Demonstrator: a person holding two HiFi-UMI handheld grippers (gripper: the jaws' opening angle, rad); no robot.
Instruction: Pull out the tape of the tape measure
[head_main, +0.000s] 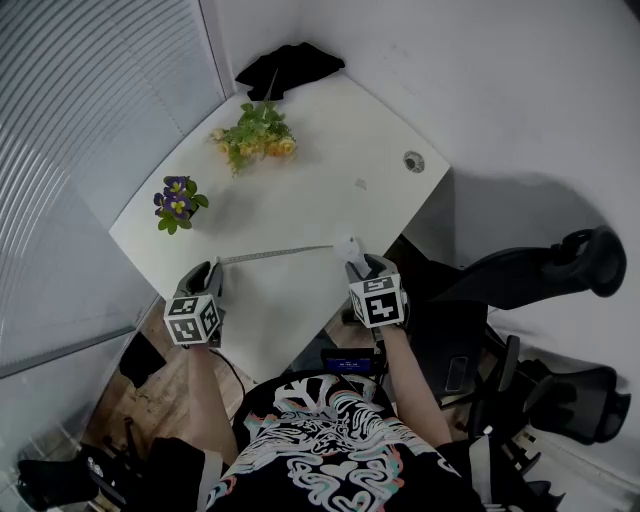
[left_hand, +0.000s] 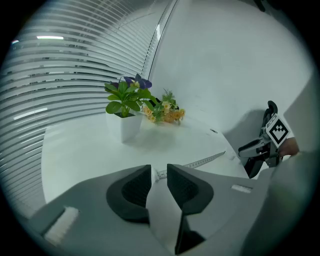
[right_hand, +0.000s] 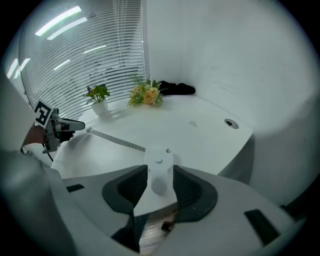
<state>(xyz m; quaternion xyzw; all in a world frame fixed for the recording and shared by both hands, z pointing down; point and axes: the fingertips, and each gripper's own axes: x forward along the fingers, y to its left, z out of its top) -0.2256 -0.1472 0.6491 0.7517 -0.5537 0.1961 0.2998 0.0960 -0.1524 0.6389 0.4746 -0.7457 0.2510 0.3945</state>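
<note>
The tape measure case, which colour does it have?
The tape measure case is white; the right gripper view shows it best.

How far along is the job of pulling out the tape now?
Done: the tape lies drawn out across the table. In hand: the right tongs grip the case; the left tongs stand open at the tape's tip. Remaining: little, perhaps only letting go.

Office: desk (head_main: 300, 200), swivel chairs (head_main: 560, 265), blinds (head_main: 80, 120).
</note>
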